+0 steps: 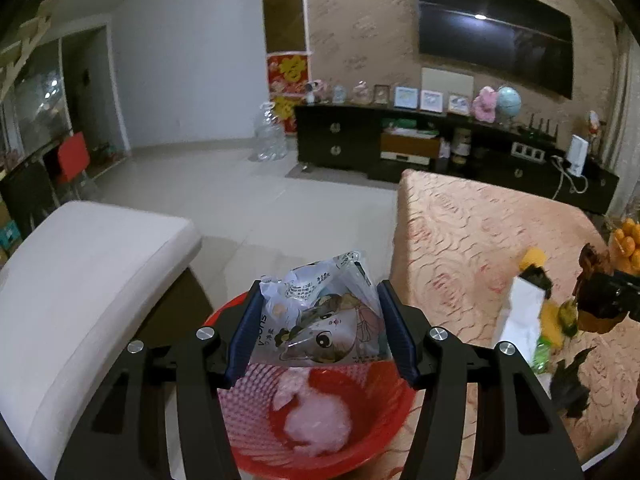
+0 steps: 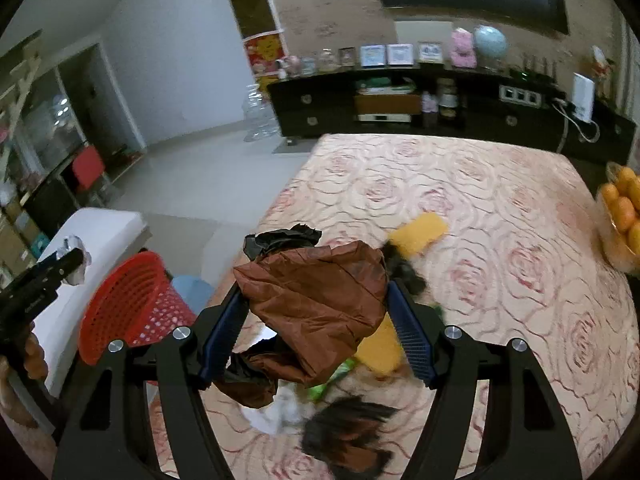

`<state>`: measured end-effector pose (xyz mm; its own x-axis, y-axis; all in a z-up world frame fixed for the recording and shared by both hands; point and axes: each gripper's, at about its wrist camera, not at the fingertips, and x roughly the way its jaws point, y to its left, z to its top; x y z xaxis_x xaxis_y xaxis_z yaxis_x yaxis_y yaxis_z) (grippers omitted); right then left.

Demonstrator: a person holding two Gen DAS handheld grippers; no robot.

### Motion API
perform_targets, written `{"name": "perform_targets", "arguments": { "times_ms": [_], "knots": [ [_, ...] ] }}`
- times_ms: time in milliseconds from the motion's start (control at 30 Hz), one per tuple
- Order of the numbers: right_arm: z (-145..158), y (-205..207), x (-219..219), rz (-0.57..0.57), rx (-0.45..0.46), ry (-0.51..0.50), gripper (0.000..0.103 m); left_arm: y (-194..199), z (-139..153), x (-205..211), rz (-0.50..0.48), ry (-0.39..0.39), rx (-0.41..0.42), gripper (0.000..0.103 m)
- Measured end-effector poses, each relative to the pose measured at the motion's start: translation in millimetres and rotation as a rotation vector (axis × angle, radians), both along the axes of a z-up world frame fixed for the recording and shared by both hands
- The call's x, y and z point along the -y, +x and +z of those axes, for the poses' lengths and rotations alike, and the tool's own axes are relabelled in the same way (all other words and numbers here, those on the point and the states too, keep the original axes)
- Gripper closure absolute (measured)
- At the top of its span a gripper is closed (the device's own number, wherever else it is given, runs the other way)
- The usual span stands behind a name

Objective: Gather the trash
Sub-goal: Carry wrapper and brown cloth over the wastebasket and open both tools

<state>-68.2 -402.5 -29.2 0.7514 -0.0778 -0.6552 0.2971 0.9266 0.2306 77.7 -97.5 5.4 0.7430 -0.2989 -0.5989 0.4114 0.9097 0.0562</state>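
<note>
Left wrist view: the left gripper, black-framed with blue ribbed pads, is sitting nearest the lens, jaws about half open and pinching a crinkled white plastic snack wrapper with a cartoon animal print. Wrapper is hanging right above the red perforated plastic basket, which is already holding a pale pink crumpled wad. Basket is standing between the white cushioned seat and the table covered in a pink rose-patterned cloth.

Step in hand, judging: dropping collected trash in. Next move is calling for the jaws spreading while staying over the basket.

Right wrist view: the right gripper is sitting closest, jaws roughly half open, clamping a crumpled brown shiny foil wrapper with black lining showing. It is hovering over the table, basket off to its left, apart. More litter is lying below: yellow packets, white and green scraps, blurred. Likely carrying across to the basket next.
</note>
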Motion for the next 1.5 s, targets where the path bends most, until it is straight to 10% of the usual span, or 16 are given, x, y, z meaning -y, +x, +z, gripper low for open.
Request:
{"name": "perform_targets", "arguments": {
  "times_ms": [633,1500],
  "knots": [
    [42,82,-117,0.351,0.081,-0.113,0.035,25,-40,-35,0.083,0.097,-0.096,0.048],
    [16,111,-148,0.403,0.01,-0.081,0.034,23,-33,-47,0.154,0.139,-0.072,0.028]
  ]
}}
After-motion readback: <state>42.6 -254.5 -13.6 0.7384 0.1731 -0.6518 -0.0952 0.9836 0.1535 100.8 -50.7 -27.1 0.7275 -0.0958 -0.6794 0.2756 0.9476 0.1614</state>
